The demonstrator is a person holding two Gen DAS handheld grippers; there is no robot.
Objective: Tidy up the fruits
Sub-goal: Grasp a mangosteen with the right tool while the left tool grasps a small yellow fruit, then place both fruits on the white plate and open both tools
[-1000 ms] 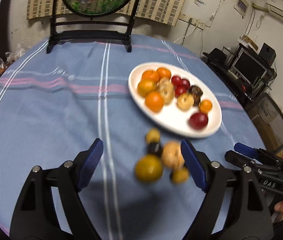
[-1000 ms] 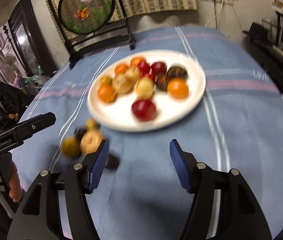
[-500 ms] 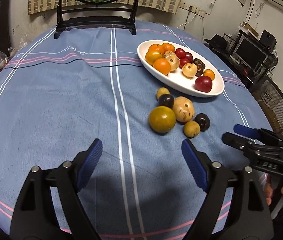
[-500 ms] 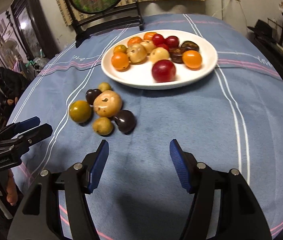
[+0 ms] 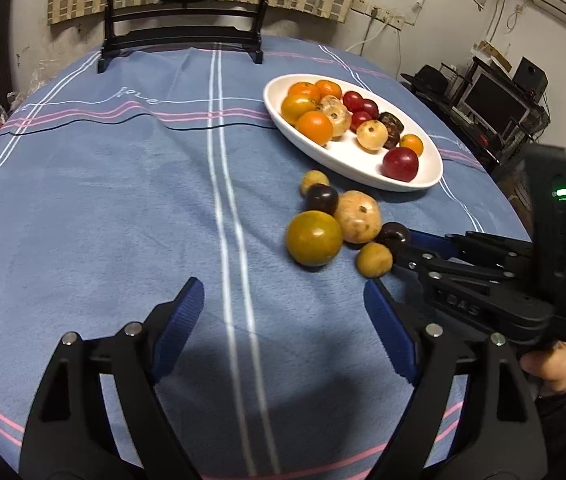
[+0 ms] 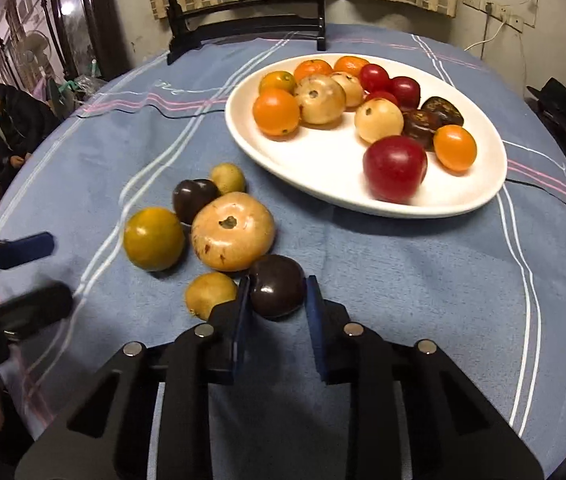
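From the left wrist: the left gripper (image 5: pixel 283 312) stands released, jaws wide over bare blue cloth near the counter's (image 5: pixel 83 200) near edge, nothing between them; the loose cluster lies ahead toward the right edge, a green-yellow fruit (image 5: pixel 314 237), a tan fruit (image 5: pixel 358 217), a small yellow fruit (image 5: pixel 374 259) and a dark plum (image 5: pixel 393 234) just beside one another; the right gripper (image 5: pixel 397 246) reaches in from the right edge and its tips sit at that plum; the white plate (image 5: pixel 363 168) lies beyond the cluster, toward the far right, already carrying a good many fruits.

From the right wrist: the right gripper (image 6: pixel 277 294) has just been closing and is now clenched on the dark plum (image 6: pixel 278 286), which still rests on the cloth; the tan fruit (image 6: pixel 233 231) touches the plum's far side and the small yellow fruit (image 6: pixel 210 294) sits just beside the left jaw; so the step in hand looks like the pick, and the next move probably calls for a straight lift before any swing, lest neighbours roll; the plate's (image 6: pixel 323 184) bare near half offers open landing room; the cloth between cluster and plate is free; the left gripper (image 6: pixel 27 276) waits well apart at the left edge.
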